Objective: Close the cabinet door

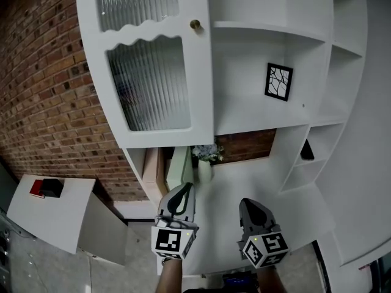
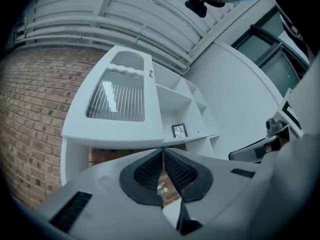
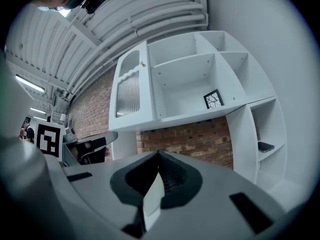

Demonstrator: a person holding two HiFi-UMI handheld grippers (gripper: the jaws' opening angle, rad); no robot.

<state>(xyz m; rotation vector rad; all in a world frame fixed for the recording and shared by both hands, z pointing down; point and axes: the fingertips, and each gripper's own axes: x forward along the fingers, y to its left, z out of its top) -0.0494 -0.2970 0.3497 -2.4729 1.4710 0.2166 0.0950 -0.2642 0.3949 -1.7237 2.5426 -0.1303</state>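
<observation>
The white cabinet door (image 1: 153, 60) has ribbed glass panes and a brass knob (image 1: 195, 24) on its right edge. It lies flat against the cabinet front, over the left bay; the bay to its right stands as open shelves (image 1: 269, 29). The door also shows in the left gripper view (image 2: 120, 96) and in the right gripper view (image 3: 129, 90). My left gripper (image 1: 177, 195) and right gripper (image 1: 249, 207) hang low near the counter, well below the door and touching nothing. Both are shut, with the pads meeting at the tips (image 2: 163, 151) (image 3: 158, 155).
A black-framed picture (image 1: 278, 82) leans inside the open shelf. A small vase of flowers (image 1: 204, 157) stands on the white counter (image 1: 244, 182) against the brick wall (image 1: 43, 90). A dark object (image 1: 307, 151) lies on a side shelf. At lower left is a white table (image 1: 36, 215) with a red-and-black item (image 1: 46, 188).
</observation>
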